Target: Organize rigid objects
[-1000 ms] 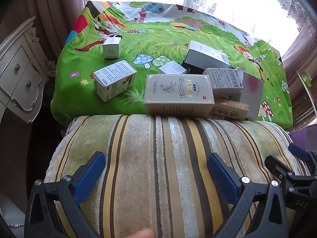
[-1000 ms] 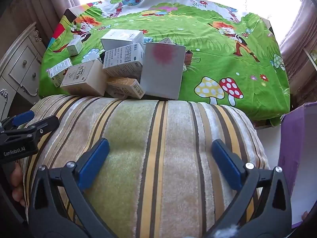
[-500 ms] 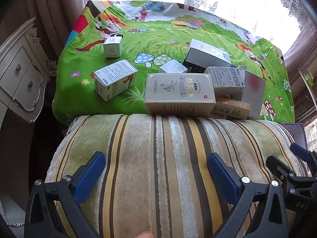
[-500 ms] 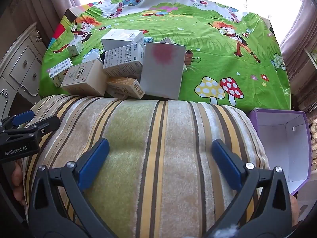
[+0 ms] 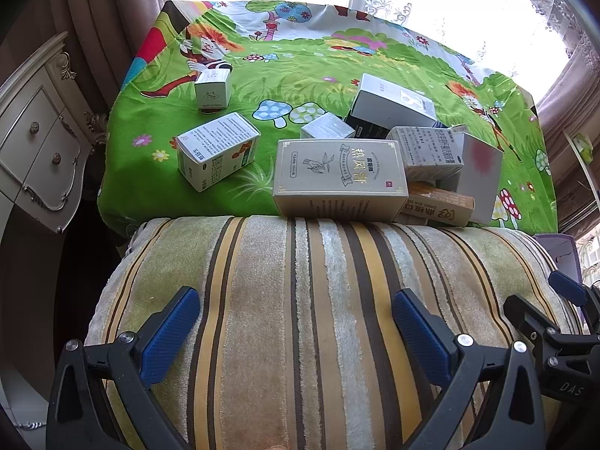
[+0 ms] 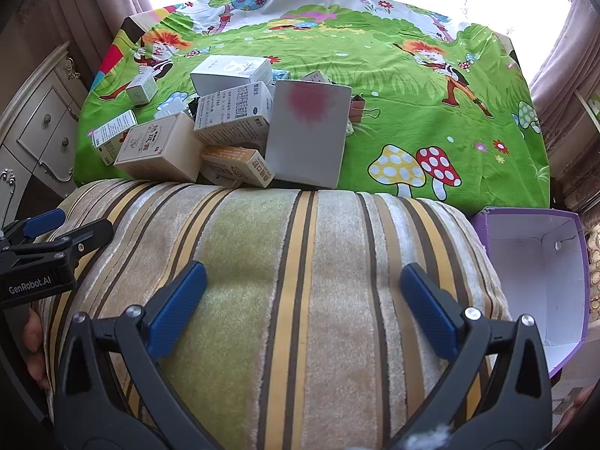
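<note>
Both grippers hang spread wide and empty over a striped cushion (image 5: 300,318): the left gripper (image 5: 296,322) and the right gripper (image 6: 303,300). The boxes (image 5: 339,176) lie heaped at the near edge of the table (image 6: 431,75), some leaning on each other. Pulling a lower box would likely topple the heap or push boxes off the edge. Only the right wrist view shows the purple bin (image 6: 540,262) open and beside the cushion; only the left shows the two stray boxes clearly.

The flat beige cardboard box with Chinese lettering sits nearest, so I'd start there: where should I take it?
Grip the beige cardboard box across its thin height at the free left end, coming from the left; other cartons crowd its right.
</note>
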The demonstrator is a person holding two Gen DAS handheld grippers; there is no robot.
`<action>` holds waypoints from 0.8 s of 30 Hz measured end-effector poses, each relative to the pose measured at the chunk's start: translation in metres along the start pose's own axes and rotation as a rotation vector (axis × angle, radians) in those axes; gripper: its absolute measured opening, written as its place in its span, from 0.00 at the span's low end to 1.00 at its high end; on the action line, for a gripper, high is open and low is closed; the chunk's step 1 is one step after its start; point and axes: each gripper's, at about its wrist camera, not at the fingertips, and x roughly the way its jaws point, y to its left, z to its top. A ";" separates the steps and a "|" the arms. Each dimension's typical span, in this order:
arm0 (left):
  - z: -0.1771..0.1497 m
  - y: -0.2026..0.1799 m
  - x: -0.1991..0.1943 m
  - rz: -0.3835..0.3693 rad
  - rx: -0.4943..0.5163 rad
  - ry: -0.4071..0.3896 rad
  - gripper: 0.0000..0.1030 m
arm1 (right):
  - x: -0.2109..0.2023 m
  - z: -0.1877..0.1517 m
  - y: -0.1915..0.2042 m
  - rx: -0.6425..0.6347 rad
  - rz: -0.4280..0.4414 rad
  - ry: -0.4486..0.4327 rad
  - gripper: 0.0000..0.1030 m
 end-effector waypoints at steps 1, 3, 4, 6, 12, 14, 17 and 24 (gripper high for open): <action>0.000 0.000 0.000 -0.002 -0.001 0.000 1.00 | 0.000 0.000 0.000 0.000 0.000 0.000 1.00; -0.001 0.001 0.000 -0.005 -0.004 0.000 1.00 | 0.000 0.000 0.000 0.000 0.000 0.000 1.00; 0.000 0.001 0.000 -0.006 -0.004 0.000 1.00 | 0.000 0.001 0.001 0.000 0.000 0.001 1.00; -0.001 0.001 0.000 -0.008 -0.005 0.000 1.00 | 0.000 0.000 0.000 0.002 0.000 -0.002 1.00; -0.002 0.008 -0.002 -0.054 -0.035 -0.017 1.00 | 0.000 -0.002 -0.001 0.008 0.001 -0.021 1.00; -0.002 0.009 -0.004 -0.067 -0.045 -0.025 1.00 | 0.000 -0.002 -0.001 0.010 0.003 -0.023 1.00; -0.001 0.008 -0.005 -0.066 -0.043 -0.032 1.00 | 0.000 -0.003 0.000 0.012 0.002 -0.026 1.00; 0.001 0.013 -0.010 -0.096 -0.058 -0.056 1.00 | 0.005 0.003 0.005 -0.010 -0.019 -0.006 1.00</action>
